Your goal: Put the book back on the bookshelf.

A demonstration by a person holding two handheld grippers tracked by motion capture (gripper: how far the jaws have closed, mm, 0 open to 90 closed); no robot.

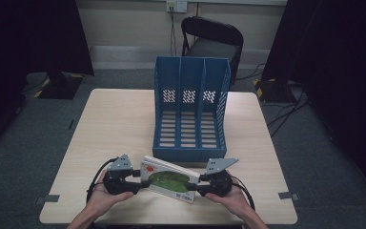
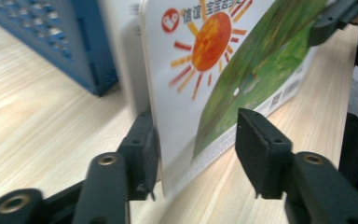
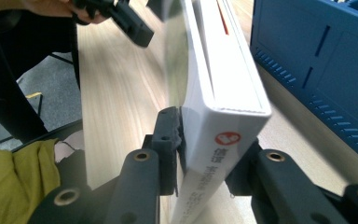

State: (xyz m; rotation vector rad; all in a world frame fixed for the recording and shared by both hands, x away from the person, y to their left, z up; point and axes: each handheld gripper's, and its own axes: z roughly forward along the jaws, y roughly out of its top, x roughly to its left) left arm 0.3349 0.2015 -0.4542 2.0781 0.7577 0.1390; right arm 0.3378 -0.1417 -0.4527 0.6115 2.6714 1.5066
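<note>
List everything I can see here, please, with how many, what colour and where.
book: one, white cover with an orange sun and green picture, near edge of the table, tilted up between the two grippers
file rack: one, blue, three slots, middle of the table behind the book
table: one, light wood
folding chair: one, black, beyond the table by the wall
wall socket: one, white, a cable hanging from it
left hand-held gripper: one, black, jaws open astride the book's left end, one pad apart from the cover
right hand-held gripper: one, black, shut on the book's right end
hands: two, bottom edge
</note>
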